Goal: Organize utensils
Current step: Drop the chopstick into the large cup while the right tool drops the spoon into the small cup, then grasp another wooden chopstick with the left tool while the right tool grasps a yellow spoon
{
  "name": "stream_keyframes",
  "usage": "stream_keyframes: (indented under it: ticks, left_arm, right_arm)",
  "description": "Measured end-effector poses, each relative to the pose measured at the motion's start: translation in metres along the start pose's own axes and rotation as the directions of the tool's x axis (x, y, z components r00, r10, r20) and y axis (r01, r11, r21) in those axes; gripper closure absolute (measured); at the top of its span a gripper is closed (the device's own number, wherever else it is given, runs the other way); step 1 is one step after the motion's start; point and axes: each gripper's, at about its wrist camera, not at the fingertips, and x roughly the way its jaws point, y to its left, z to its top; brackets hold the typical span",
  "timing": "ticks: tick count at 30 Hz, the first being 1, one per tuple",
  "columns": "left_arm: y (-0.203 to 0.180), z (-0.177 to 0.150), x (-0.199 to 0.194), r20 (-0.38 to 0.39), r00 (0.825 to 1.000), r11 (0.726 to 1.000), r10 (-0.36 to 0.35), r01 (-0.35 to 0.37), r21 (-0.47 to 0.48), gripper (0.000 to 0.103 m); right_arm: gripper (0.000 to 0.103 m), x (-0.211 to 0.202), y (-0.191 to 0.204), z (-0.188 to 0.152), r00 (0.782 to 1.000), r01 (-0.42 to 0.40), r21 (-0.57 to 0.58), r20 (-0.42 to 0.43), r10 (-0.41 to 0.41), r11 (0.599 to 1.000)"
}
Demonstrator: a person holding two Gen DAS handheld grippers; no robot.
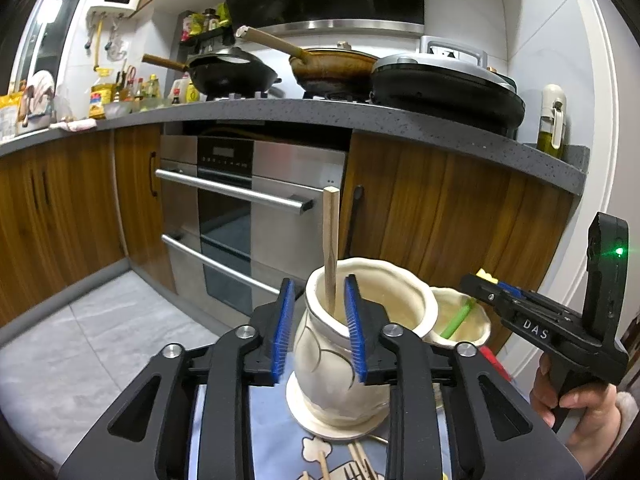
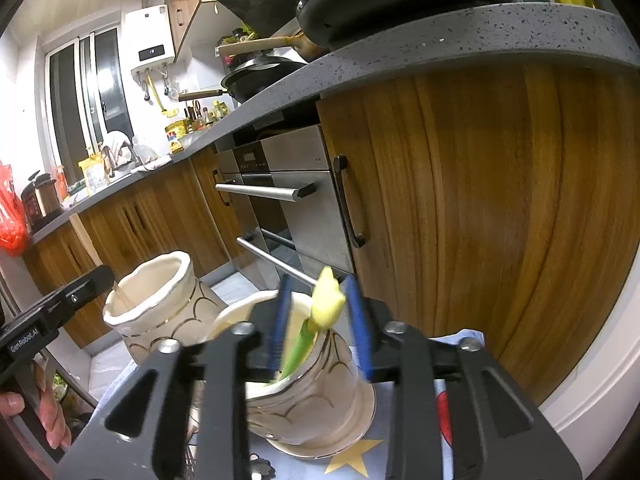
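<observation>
the left gripper [image 1: 320,328] hangs spread around a wooden chopstick [image 1: 330,248] already standing in the tall cream jar [image 1: 320,376]. the right gripper [image 2: 320,320] is spread too, its green-handled utensil [image 2: 316,324] dropped into the second jar [image 2: 320,412]. more chopsticks [image 1: 356,460] lie on the cloth, still unsorted.

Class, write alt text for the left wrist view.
The open left gripper straddles a wooden chopstick standing in a cream ceramic jar. Right of it, the right gripper hovers over a second jar holding a green utensil.
</observation>
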Motion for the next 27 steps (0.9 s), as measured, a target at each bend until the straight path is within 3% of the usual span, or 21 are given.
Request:
stream_keyframes:
  ticks: [2, 5, 6, 8, 10, 12, 15, 18, 27]
  left_arm:
    - [0.000, 0.000, -0.001, 0.002, 1.000, 1.000, -0.004, 0.004, -0.003, 0.068]
    - [-0.002, -0.001, -0.002, 0.001, 1.000, 1.000, -0.002, 0.002, 0.005, 0.061]
    - [-0.003, -0.001, -0.004, 0.005, 1.000, 1.000, 0.002, -0.002, 0.008, 0.051]
    - [-0.002, -0.003, -0.006, 0.007, 1.000, 1.000, 0.013, -0.013, 0.009, 0.043]
    - [0.000, -0.005, -0.011, 0.012, 1.000, 1.000, 0.025, -0.026, 0.004, 0.024]
    - [0.002, -0.008, -0.018, 0.019, 0.999, 0.999, 0.038, -0.038, 0.000, 0.022]
    - [0.006, -0.012, -0.028, 0.022, 0.998, 0.998, 0.056, -0.056, -0.003, 0.012]
    - [0.010, -0.022, -0.037, 0.012, 0.997, 0.997, 0.083, -0.083, 0.002, 0.009]
    - [0.023, -0.067, -0.043, -0.111, 0.985, 0.991, 0.130, -0.128, 0.026, 0.008]
  right_arm:
    - [0.064, -0.001, 0.001, 0.000, 1.000, -0.005, -0.001, 0.002, 0.005, 1.000]
    - [0.045, -0.005, 0.002, 0.001, 1.000, -0.010, -0.002, 0.018, 0.010, 1.000]
    - [0.040, -0.007, 0.002, 0.000, 1.000, -0.009, -0.004, 0.024, 0.009, 1.000]
    - [0.031, -0.013, 0.004, 0.000, 0.999, 0.007, -0.013, 0.043, -0.006, 1.000]
    - [0.020, -0.022, 0.005, -0.001, 0.997, 0.025, -0.024, 0.068, -0.023, 0.999]
    - [0.007, -0.032, 0.007, -0.003, 0.995, 0.039, -0.033, 0.093, -0.036, 0.999]
    - [0.005, -0.046, 0.012, -0.007, 0.989, 0.069, -0.052, 0.131, -0.061, 0.996]
    - [0.005, -0.057, 0.015, -0.012, 0.983, 0.114, -0.070, 0.149, -0.103, 0.991]
    - [0.005, -0.068, 0.014, -0.046, 0.990, 0.138, -0.070, 0.043, -0.135, 0.988]
